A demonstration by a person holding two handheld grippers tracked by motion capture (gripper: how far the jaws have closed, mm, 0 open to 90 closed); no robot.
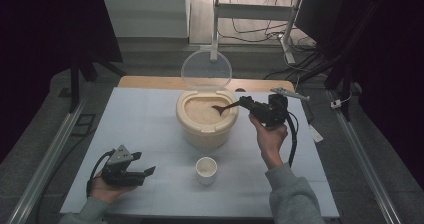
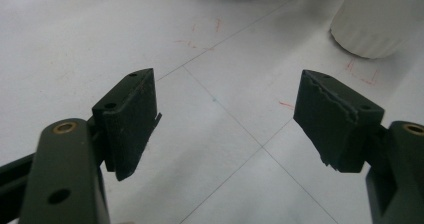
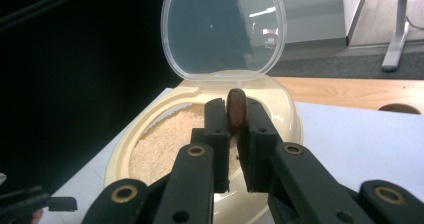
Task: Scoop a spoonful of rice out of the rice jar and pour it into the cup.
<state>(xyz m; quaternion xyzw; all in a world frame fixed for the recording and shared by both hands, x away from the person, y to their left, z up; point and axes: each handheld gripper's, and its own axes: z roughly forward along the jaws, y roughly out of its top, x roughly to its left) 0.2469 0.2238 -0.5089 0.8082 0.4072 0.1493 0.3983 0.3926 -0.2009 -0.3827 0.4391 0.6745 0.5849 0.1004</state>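
Spoon [image 1: 226, 107] — dark, slim-handled — over pale granular rice [image 1: 201, 108] in round cream bin [image 1: 205, 131].

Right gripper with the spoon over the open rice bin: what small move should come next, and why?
Probably dip and draw the spoon through the rice to load it. The right gripper is shut on the handle, the bowl already sits at the grain surface inside the bin, and the white cup in front waits, while the left gripper rests open.

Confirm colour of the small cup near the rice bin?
White, with a ribbed wall: the cup shows best in the left gripper view.
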